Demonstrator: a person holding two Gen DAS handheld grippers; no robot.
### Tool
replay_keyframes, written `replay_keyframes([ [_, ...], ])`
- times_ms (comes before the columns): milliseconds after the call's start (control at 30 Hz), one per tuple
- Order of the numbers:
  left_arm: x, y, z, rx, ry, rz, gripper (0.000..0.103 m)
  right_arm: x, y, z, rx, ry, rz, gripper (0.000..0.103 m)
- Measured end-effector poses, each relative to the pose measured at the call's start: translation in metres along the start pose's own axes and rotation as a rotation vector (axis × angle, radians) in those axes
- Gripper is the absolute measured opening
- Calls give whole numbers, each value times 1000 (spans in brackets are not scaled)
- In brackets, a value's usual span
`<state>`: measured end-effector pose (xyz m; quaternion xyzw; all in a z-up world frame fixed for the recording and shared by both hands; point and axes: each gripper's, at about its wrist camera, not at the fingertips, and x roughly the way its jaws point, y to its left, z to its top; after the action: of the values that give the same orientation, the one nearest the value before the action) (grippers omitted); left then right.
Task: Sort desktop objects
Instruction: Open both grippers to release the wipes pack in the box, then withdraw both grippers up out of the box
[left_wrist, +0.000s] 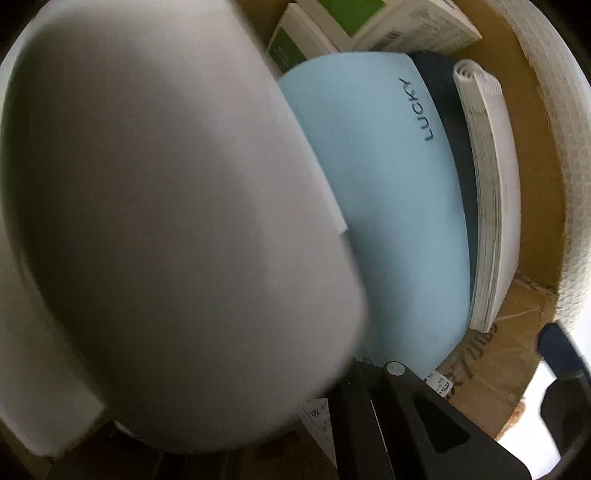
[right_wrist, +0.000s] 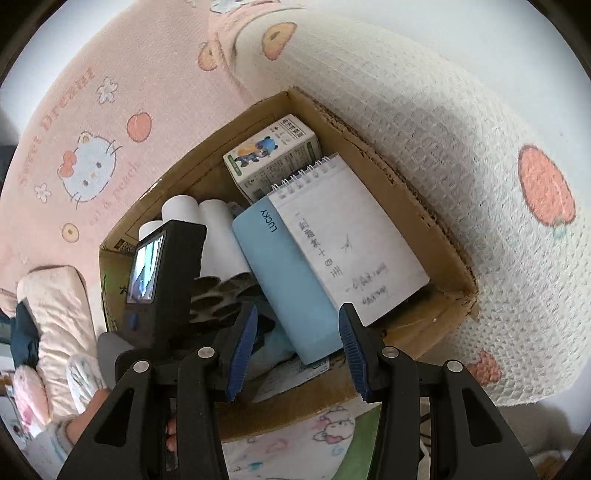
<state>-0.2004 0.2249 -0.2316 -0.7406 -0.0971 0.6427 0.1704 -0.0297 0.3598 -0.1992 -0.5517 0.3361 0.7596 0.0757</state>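
Right tool (right_wrist: 297, 354): poised above the cardboard box (right_wrist: 399, 177), aimed steeply down into it. Jaws part open, blue pads (right_wrist: 242, 350) well apart, nothing between them and nothing held.

Left tool (right_wrist: 170, 280): lowered into the left part of the same box, just beside the white paper rolls (right_wrist: 218, 236). Jaws fully closed. Grip on any item: cannot tell, since the left wrist view is largely blocked by a blurred white roll (left_wrist: 166, 221) very close to the lens.

Contents of the box, as seen from the right wrist:
- Small carton (right_wrist: 273, 155) printed with a cartoon figure, at the far end.
- Spiral notepad (right_wrist: 351, 240) with handwriting, lying tilted against the right wall, top edge touching the carton.
- Light blue case (right_wrist: 291, 280) marked "LUCKY", just left of the notepad and partly under it.
- White paper rolls, left of the blue case, open ends toward the near side.

Same blue case (left_wrist: 373, 206) and notepad edge (left_wrist: 487, 199) confirmed in the left wrist view, with green-and-white boxes (left_wrist: 354, 22) beyond them.

Support: box resting on a bed, between a pink cartoon-print blanket (right_wrist: 110, 110) and a white waffle-weave blanket (right_wrist: 461, 155) with peach motifs.
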Motion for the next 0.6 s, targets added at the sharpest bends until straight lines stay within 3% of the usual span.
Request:
replay_keyframes([
  [100, -11, 5, 0, 1, 31, -40, 6, 2, 2, -3, -5, 25, -2, 43],
  [200, -32, 6, -7, 19, 51, -68, 48, -1, 4, -6, -2, 39, -7, 43],
  [233, -43, 6, -11, 43, 35, -68, 53, -2, 4, -7, -1, 40, -12, 44],
  [367, -83, 10, -27, 123, -88, -12, 53, -10, 12, -10, -17, 46, -38, 56],
  [400, -94, 16, -31, 122, -121, -41, 52, -10, 15, -11, -30, 54, -43, 57],
  [467, -107, 27, -34, 102, -149, -124, 41, -7, 24, -12, -61, 78, -49, 57],
  [533, -117, 43, -35, 58, -167, -164, 8, 3, 36, -14, -102, 120, -22, 57],
  [600, -124, 51, -36, 47, -210, -210, 6, 17, 45, -17, -128, 164, 15, 57],
])
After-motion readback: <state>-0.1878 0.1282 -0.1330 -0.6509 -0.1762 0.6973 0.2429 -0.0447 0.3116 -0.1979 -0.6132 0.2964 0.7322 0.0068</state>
